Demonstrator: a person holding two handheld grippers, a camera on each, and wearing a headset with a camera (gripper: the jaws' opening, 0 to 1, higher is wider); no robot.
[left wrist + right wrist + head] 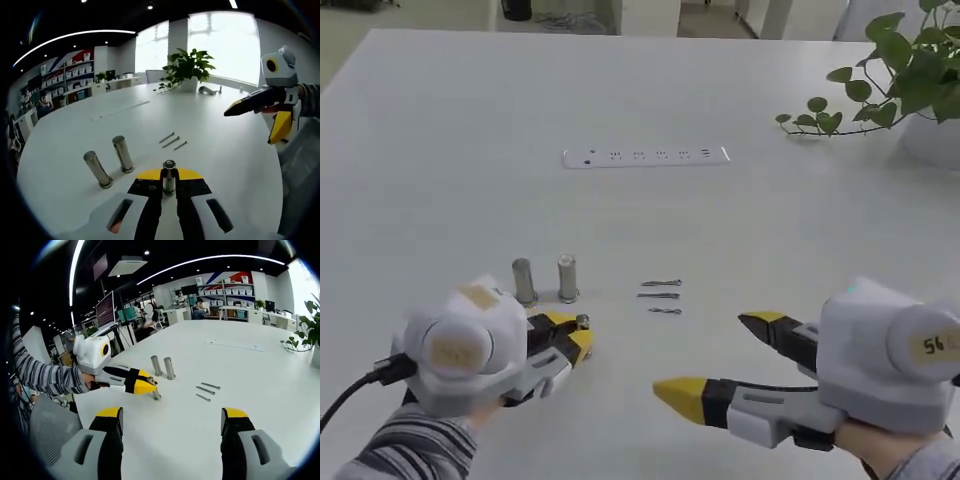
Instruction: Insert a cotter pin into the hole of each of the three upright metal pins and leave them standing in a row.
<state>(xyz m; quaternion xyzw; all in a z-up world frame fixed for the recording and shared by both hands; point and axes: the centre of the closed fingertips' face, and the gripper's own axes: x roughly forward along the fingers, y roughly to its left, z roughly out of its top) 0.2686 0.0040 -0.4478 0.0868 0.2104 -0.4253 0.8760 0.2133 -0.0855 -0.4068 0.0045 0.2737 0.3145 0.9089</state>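
Left claw [577, 333] clenched on metal pin [169, 172]; right claw [708, 355] released, empty. Risk: tilted set-down, pin topples on counter [650, 90], knocks standing pins [567, 277] at its 11 o'clock.

White left gripper [572, 332], black cable [350, 395]; white right gripper [702, 353] marked "56"; yellow-tipped jaws; striped sleeve [410, 450]

Bright, even daylight; fisheye-warped edges

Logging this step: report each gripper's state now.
Left gripper: shut on a metal pin.
Right gripper: open, holding nothing.
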